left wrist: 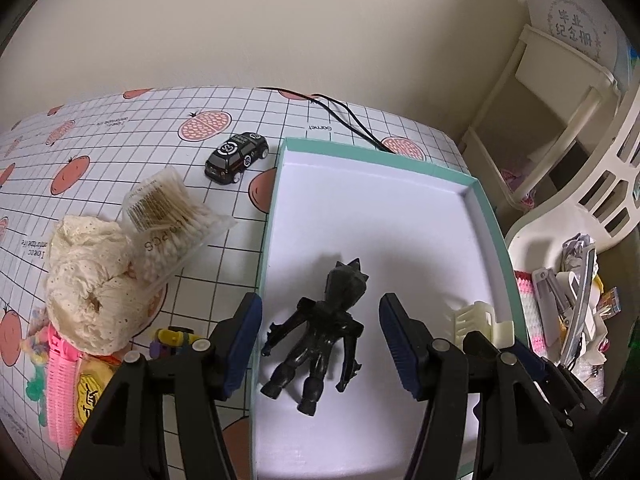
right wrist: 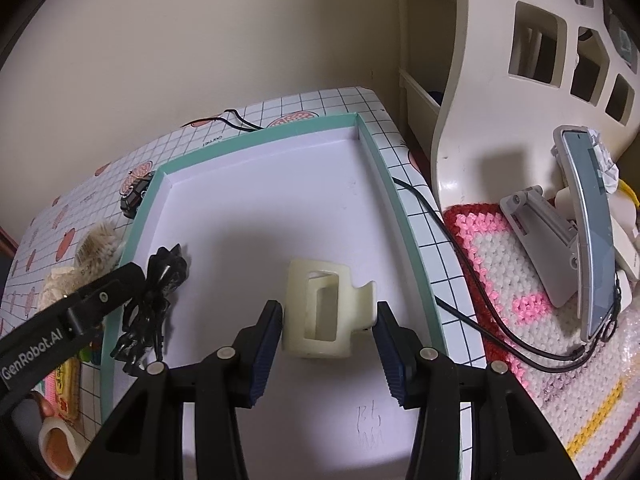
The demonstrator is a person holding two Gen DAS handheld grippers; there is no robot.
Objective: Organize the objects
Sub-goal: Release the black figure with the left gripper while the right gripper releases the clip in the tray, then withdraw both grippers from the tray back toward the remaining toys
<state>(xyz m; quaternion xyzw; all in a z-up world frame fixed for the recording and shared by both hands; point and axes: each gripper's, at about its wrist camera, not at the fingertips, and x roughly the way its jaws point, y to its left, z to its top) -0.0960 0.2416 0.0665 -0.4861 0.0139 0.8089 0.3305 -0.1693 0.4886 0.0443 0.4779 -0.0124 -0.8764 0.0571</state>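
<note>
Left claw (left wrist: 320, 344): jaws wide apart, holding nothing, poised over a black plastic horned toy figure (left wrist: 320, 332) lying flat inside the shallow white box with teal rim (left wrist: 486, 216). Right claw (right wrist: 328, 340): jaws apart, straddling a cream plastic hair clip (right wrist: 324, 312) resting on the box floor; grip on it not evident. A black toy car (left wrist: 236, 156) and bagged cotton swabs (left wrist: 168, 220) sit outside on the grid-patterned tabletop (left wrist: 120, 152).
</note>
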